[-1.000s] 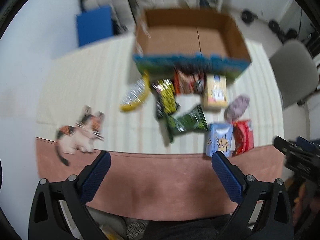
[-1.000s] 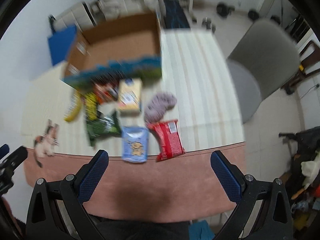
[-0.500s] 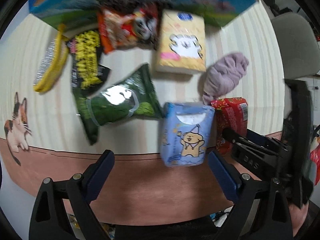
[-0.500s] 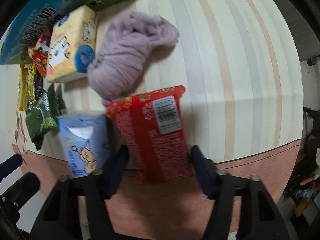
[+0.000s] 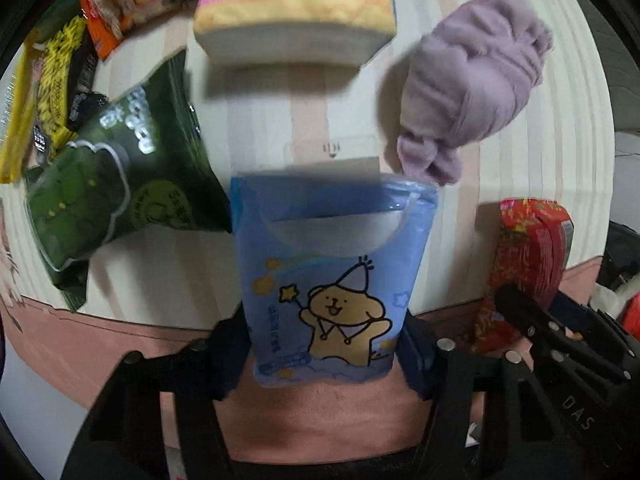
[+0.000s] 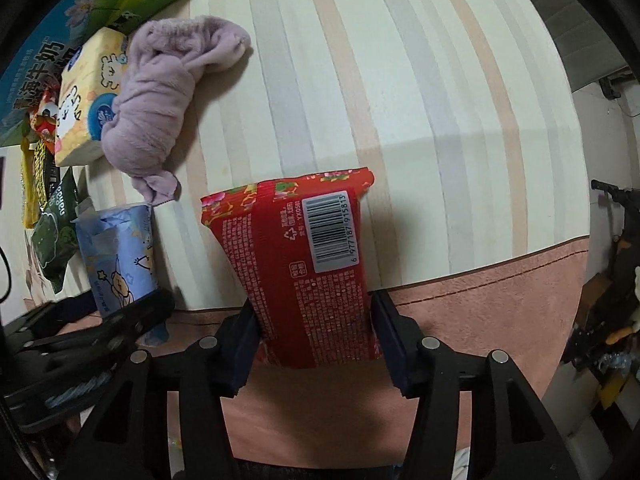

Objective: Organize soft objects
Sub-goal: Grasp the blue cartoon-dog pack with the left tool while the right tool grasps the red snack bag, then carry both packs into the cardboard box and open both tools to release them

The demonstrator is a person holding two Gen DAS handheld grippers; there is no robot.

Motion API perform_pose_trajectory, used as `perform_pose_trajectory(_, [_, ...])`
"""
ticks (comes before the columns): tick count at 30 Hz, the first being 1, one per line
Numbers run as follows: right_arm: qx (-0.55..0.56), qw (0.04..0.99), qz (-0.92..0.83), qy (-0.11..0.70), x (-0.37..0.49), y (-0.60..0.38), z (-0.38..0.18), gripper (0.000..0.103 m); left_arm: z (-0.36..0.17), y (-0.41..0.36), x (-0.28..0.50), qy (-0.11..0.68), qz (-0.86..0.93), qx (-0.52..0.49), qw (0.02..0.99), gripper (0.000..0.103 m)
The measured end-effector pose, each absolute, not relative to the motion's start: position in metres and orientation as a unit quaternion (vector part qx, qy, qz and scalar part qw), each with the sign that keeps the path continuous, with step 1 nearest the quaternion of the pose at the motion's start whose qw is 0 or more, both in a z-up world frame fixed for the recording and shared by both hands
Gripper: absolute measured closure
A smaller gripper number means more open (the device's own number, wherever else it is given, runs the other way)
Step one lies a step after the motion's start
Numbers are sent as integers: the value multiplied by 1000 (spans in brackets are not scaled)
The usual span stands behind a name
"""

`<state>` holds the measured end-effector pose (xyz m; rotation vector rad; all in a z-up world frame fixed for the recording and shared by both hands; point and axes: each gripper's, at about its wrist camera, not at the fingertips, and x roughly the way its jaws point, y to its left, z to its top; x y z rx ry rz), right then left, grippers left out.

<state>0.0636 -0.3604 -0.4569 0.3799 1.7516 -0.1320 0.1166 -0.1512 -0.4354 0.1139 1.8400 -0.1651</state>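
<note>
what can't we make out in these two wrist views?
- Blue tissue pack, left wrist: lower sides hidden behind the left gripper fingers; small print blurred.
- Red pack, right wrist: bottom corners covered by the right gripper fingers.
- Yellow tissue pack, left wrist: top cut off by the frame.
- Printed box, right wrist: only one side shows; inside unseen.

Home room, striped tablecloth (image 6: 420, 80), tissue packs, snacks, cluttered floor
</note>
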Motion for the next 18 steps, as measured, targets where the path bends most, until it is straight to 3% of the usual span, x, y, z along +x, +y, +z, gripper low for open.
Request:
perform_pose_trajectory(4, [146, 627, -56, 763, 58, -359, -455, 54, -423, -146, 105, 783, -60, 44, 618, 66])
perform_pose_trajectory(8, [151, 635, -37, 756, 48, -361, -434, 56, -388, -139, 91, 763, -67, 25, 643, 67])
perform_pose_trajectory(13, [179, 669, 13, 721, 47, -373, -372, 56, -307, -119, 90, 716, -87, -20, 693, 67])
perform_pose_trajectory(18, [199, 711, 55, 672, 70, -377, -293, 56, -232, -109, 147, 673, -108, -61, 730, 67])
